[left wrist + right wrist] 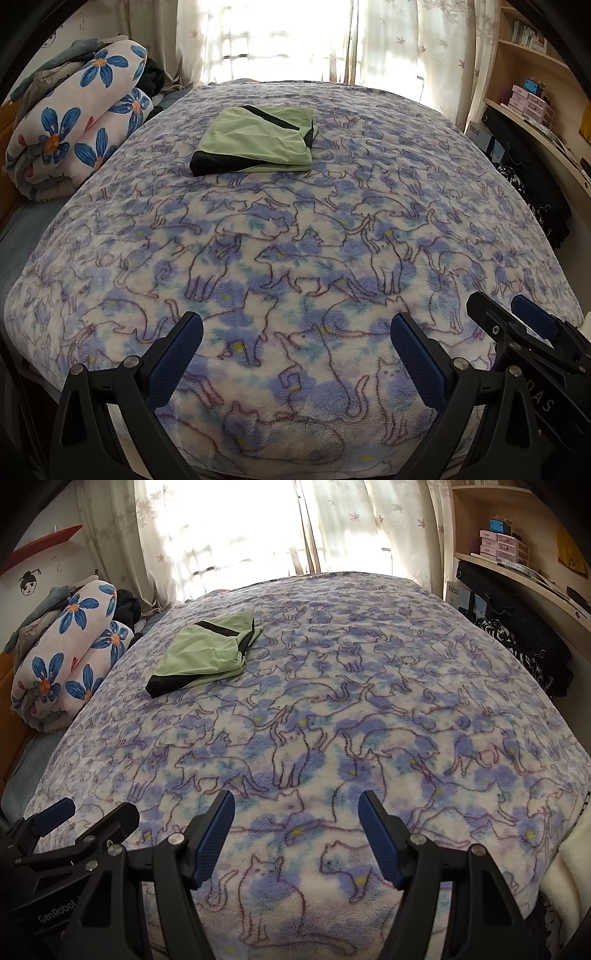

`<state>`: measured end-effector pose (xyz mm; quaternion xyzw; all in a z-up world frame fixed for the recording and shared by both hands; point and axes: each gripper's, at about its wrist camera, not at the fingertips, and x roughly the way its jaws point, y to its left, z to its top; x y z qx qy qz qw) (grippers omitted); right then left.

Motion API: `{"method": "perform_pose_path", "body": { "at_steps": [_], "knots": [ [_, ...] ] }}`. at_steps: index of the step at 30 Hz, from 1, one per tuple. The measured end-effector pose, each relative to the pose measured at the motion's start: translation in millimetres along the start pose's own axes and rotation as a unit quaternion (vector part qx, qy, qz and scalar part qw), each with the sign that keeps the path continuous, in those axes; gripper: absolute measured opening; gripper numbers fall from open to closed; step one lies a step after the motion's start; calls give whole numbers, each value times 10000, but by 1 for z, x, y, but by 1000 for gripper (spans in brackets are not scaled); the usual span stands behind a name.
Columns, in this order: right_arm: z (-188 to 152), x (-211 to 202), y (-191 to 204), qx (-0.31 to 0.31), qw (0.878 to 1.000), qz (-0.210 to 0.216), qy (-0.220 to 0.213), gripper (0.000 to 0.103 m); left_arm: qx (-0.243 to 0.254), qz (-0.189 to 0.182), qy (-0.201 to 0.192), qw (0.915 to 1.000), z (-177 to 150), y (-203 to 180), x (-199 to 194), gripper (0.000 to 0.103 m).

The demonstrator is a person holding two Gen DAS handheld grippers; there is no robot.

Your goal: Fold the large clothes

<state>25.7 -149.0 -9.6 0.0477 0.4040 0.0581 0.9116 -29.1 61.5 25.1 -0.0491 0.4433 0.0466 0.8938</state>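
Observation:
A light green garment with black trim lies folded into a flat rectangle on the far half of the bed; in the right wrist view it lies at the far left. My left gripper is open and empty, low over the near end of the bed, far from the garment. My right gripper is open and empty too, beside the left one; it shows in the left wrist view at the right. The left gripper shows at the lower left of the right wrist view.
The bed is covered by a fleece blanket with purple cat outlines. A rolled quilt with blue flowers lies along the left side. Curtains hang at the far end. Wooden shelves and dark bags stand at the right.

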Motion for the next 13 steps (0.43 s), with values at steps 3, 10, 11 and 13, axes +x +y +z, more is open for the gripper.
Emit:
{"method": "perform_pose_path", "body": {
  "at_steps": [3,10,11,13],
  "knots": [
    [0,0,0,0,10000,-3,13,70,4,4,13,10000,0,1,1,101],
    [0,1,1,-4,10000,-8,13,70,-18,0,38,10000,-1,1,1,101],
    [0,2,1,-4,10000,-7,11,70,-20,0,45,10000,-1,1,1,101],
    [0,1,2,-5,10000,-11,13,70,-32,0,68,10000,-3,1,2,101]
  ]
}}
